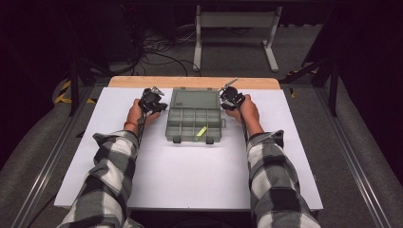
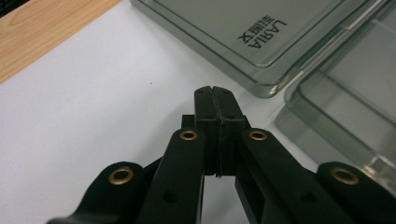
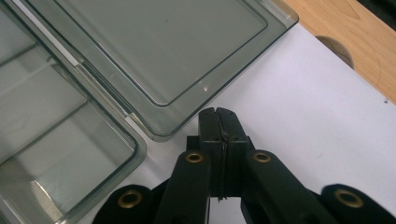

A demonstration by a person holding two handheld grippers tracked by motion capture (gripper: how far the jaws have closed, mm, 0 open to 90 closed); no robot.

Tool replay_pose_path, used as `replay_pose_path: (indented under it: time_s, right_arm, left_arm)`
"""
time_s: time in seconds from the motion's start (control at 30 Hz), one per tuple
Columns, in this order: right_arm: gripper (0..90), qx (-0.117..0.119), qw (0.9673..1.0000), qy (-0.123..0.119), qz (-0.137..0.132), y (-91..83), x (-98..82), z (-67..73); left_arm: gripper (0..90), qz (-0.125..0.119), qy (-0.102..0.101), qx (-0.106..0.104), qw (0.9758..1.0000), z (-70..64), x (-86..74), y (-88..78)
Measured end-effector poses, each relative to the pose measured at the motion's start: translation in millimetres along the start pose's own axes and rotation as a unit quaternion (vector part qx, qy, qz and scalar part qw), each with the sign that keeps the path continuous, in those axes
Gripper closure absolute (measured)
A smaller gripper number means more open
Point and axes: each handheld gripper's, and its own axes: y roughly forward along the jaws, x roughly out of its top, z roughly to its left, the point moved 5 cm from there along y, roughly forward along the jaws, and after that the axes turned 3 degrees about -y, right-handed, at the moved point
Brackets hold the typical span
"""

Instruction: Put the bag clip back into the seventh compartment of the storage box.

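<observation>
Left gripper (image 1: 153,100), high view: jaws together, empty, at the left end of the lid hinge; right gripper (image 1: 231,98), likewise closed and empty, at the right end. Organizer box (image 1: 195,124): open, lid (image 1: 195,98) laid flat toward the table's (image 1: 190,175) far edge, tray compartments nearer the person, a yellow piece (image 1: 201,131) in a front cell. Left gripper view: closed tips (image 2: 215,89) just short of the lid's rounded corner (image 2: 266,88). Right gripper view: closed tips (image 3: 217,112) near the lid's opposite corner (image 3: 161,134), apart from it. Handling, as judged: thin clear plastic, light, stiff, smooth and likely slippery; best lifted by the lid's corner rims, both sides together.
</observation>
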Motion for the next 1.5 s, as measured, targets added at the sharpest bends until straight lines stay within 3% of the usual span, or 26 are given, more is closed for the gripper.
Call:
replay_pose_path:
  time_s: [0.17,0.3,0.47,0.8,1.03,1.17,1.5]
  right_arm:
    - [90.0,0.002,0.9999,-0.013,0.011,7.1,-2.1,-1.8]
    - [90.0,0.010,0.9999,-0.014,-0.001,8.8,-2.5,-3.5]
    - [90.0,0.015,0.9994,-0.030,-0.005,10.3,-1.6,-4.2]
    - [90.0,0.033,0.9987,-0.034,-0.019,11.9,-2.2,-8.5]
    - [90.0,0.039,0.9984,-0.034,-0.022,14.7,0.7,-11.0]
    - [90.0,0.033,0.9981,-0.048,-0.019,16.7,4.0,-11.0]
    - [90.0,0.012,0.9981,-0.032,-0.052,23.2,8.0,-11.6]
  left_arm:
    - [90.0,0.003,0.010,0.000,0.9999,-1.0,0.7,4.7]
    - [90.0,-0.002,0.002,-0.013,0.9999,0.9,0.1,5.3]
    - [90.0,0.000,0.009,-0.014,0.9999,1.7,3.1,7.5]
    - [90.0,0.009,0.017,-0.018,0.9997,1.9,10.5,12.8]
    - [90.0,0.009,0.019,-0.031,0.9993,4.5,11.8,14.1]
    - [90.0,0.005,0.018,-0.028,0.9994,4.2,12.7,15.6]
    - [89.9,-0.022,0.002,-0.012,0.9997,5.2,17.2,22.5]
